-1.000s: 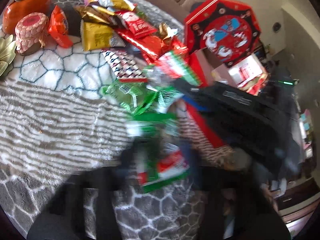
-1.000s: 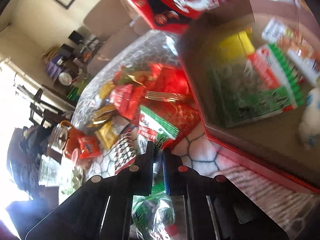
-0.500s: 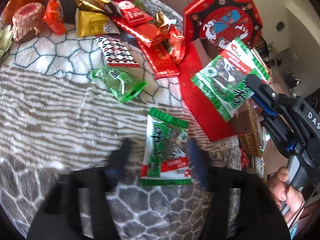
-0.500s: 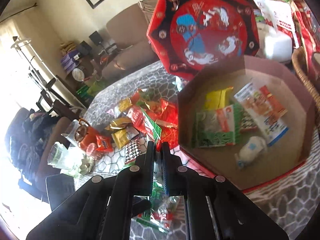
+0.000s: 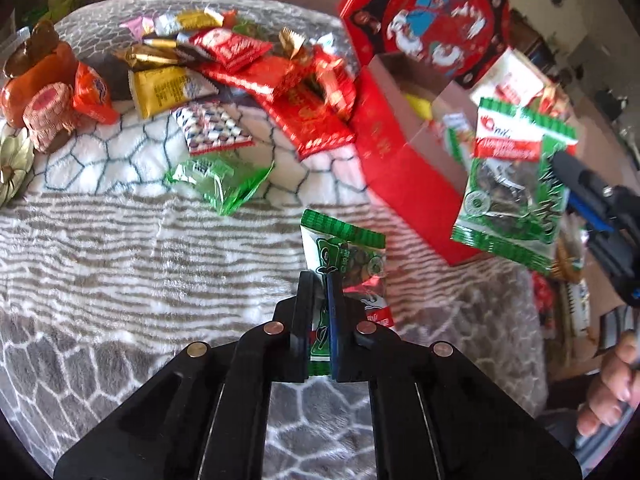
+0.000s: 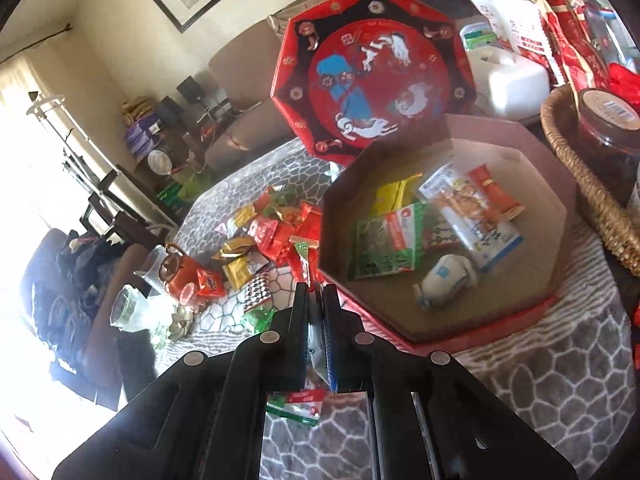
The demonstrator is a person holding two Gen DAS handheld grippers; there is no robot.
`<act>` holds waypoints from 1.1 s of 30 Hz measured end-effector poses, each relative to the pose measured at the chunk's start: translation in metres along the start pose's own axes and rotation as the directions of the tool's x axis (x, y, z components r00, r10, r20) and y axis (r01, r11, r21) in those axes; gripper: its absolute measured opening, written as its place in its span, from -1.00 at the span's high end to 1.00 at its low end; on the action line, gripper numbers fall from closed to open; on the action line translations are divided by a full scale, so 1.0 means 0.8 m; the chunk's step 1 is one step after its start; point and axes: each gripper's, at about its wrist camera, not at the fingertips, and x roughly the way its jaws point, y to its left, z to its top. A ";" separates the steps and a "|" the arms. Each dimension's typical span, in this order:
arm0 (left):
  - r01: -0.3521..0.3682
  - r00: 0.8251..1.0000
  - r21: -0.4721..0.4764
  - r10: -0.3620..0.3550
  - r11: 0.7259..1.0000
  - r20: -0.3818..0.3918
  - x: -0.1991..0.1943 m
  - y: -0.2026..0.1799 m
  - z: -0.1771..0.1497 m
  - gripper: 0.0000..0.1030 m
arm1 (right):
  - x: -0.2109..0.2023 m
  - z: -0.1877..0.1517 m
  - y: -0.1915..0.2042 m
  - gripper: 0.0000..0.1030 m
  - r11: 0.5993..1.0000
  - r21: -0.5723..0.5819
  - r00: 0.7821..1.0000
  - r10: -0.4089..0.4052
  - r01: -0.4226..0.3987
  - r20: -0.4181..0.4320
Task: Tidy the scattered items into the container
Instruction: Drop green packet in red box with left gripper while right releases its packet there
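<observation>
a: what changed on your left just now?

b: your left gripper [image 5: 320,280] opened, then closed again on the green seaweed packet [image 5: 344,256] lying on the tablecloth [image 5: 120,260] beside the red octagonal box [image 5: 384,136].

a: and your right?

b: your right gripper [image 5: 560,164] has lifted, pinching the larger green packet [image 5: 512,196] over the box's near edge. likely drop it in next; many snacks remain scattered.
</observation>
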 end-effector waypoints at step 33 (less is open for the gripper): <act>-0.009 1.000 0.206 0.013 0.979 -0.019 0.052 -0.144 0.133 0.37 | 0.055 0.094 -0.134 0.60 0.970 -0.013 0.967 -0.243 0.243 -0.070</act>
